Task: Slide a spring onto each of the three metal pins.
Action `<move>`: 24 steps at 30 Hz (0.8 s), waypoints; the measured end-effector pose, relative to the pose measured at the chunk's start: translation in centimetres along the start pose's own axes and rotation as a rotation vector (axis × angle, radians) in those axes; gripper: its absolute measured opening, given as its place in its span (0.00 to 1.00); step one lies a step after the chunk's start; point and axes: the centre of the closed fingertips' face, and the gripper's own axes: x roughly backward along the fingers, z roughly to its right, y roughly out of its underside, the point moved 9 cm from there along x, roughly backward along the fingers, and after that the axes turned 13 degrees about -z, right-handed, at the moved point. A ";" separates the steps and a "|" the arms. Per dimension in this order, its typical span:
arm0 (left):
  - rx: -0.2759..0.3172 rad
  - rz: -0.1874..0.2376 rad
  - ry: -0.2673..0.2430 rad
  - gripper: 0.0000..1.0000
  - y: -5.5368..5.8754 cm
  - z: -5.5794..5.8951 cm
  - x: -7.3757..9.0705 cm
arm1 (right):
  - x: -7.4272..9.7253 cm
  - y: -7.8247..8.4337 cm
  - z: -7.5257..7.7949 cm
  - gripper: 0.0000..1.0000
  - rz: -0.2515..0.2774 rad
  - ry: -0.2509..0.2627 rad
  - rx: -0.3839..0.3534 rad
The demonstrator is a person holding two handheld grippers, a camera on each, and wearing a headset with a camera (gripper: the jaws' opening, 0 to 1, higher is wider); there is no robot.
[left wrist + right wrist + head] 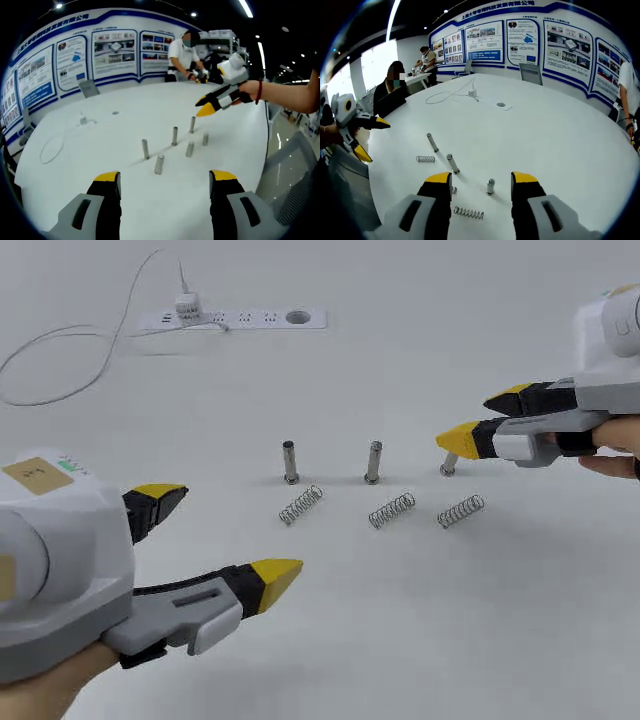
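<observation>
Left gripper (232, 530) hangs closest, jaws spread wide and empty, and just ahead of its tips three springs (391, 510) lie loose on the white table (450, 640), in no tray or box, one before each of the metal pins (373, 461). Right gripper (466, 420), jaws also apart, hovers with its lower tip just above the pin nearest it. I'd pinch a spring lightly near one end, stand it up, line its bore over the pin top and ease it down.

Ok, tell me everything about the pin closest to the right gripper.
That metal pin is a silvery cylinder with a wider foot, upright on the white table, with no spring on it. It stands just ahead of the right gripper, between its open jaws, ungripped. A spring lies flat beside it, apart. In the head view a jaw tip hides its top.
</observation>
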 end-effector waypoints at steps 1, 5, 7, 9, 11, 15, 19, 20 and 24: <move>-0.002 -0.003 0.001 0.73 0.0 -0.1 -0.1 | 0.2 0.1 -0.2 0.49 0.002 -0.001 0.000; -0.009 -0.014 0.002 0.70 -0.1 -0.4 -0.9 | 0.7 0.5 -0.9 0.51 0.016 -0.007 0.002; -0.014 -0.018 0.005 0.68 -0.1 -0.5 -1.3 | 0.8 0.6 -1.1 0.52 0.021 -0.011 0.003; -0.021 -0.023 0.009 0.67 -0.2 -0.6 -1.8 | 0.9 0.8 -1.3 0.52 0.023 -0.014 0.006; -0.032 -0.029 0.014 0.65 -0.3 -0.7 -2.3 | 1.1 1.0 -1.7 0.52 0.028 -0.017 0.006; -0.042 -0.044 0.018 0.62 -0.3 -0.9 -3.5 | 1.3 1.4 -2.3 0.53 0.038 -0.030 0.002; -0.041 -0.064 0.029 0.57 -0.2 -1.1 -4.5 | 1.4 1.7 -2.6 0.54 0.043 -0.028 0.000; -0.041 -0.071 0.031 0.56 -0.1 -1.2 -4.8 | 1.4 1.7 -2.7 0.54 0.050 -0.025 -0.002; -0.040 -0.083 0.038 0.51 0.1 -1.3 -5.7 | 1.5 1.9 -3.1 0.54 0.049 -0.018 0.009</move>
